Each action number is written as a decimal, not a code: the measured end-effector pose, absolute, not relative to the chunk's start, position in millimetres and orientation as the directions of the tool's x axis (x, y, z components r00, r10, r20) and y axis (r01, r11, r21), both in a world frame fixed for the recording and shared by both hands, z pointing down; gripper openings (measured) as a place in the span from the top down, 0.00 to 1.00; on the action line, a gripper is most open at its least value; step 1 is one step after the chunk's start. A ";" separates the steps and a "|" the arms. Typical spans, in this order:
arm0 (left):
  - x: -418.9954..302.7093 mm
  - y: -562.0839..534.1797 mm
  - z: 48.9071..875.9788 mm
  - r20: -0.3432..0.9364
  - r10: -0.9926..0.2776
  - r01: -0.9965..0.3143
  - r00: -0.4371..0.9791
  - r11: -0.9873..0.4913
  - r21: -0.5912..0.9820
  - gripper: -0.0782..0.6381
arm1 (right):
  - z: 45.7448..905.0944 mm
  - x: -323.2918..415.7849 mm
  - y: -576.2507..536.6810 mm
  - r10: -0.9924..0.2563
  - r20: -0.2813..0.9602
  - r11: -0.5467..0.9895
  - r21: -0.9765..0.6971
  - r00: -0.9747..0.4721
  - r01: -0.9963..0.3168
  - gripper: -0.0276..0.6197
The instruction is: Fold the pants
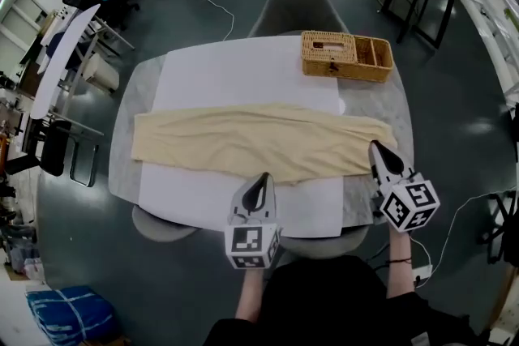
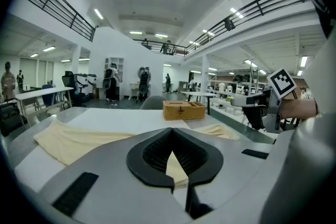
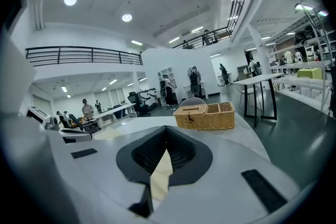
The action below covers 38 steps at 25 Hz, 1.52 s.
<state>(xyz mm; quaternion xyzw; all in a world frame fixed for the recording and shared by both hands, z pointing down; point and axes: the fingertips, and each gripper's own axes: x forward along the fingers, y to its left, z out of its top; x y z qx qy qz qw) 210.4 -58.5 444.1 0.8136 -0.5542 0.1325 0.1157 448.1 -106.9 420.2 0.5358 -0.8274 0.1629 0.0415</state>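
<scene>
At the near edge of the tabletop [image 1: 378, 100] the left gripper [image 1: 261, 177] points at the near hem of the pants [image 1: 243, 138], about midway along their length; its jaws stand together with nothing pinched, and the tan cloth shows only through the slit between them. Toward the right near corner the right gripper [image 1: 378, 147] has its tip at the right end of the pants; its jaws are likewise fully closed and empty.

Beyond both, the pants lie flat and stretched from left to right across the middle of the tabletop, on a white sheet [image 1: 235, 73]; no part of them looks lifted or puckered, so the fold seems not yet begun. Farther off, at the far right corner, a wicker basket [image 1: 347, 55] sits well clear of the cloth.

To do this step well, I judge the jaws must open before they meet the fabric; each should then come in low and bite the full thickness at the hem, not just the top layer. Both grippers should lift together and keep the cloth taut between them; the end should be carried straight along the pants so the edges line up. The main risk is dragging the white sheet along with the cloth.
</scene>
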 end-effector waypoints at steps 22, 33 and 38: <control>303.1 -131.2 521.2 0.503 -0.617 -0.760 0.605 -0.635 0.136 0.87 | 532.5 554.2 -135.9 -0.812 0.559 0.035 -0.239 -0.167 -0.970 0.93; 319.8 -145.0 537.1 0.530 -0.565 -0.728 0.633 -0.667 0.158 0.87 | 579.3 574.2 -150.7 -0.745 0.639 -0.032 -0.322 -0.192 -0.946 0.61; 320.8 -147.0 542.5 0.538 -0.561 -0.731 0.629 -0.663 0.163 0.87 | 603.7 580.2 -152.8 -0.698 0.683 -0.056 -0.353 -0.216 -0.934 0.58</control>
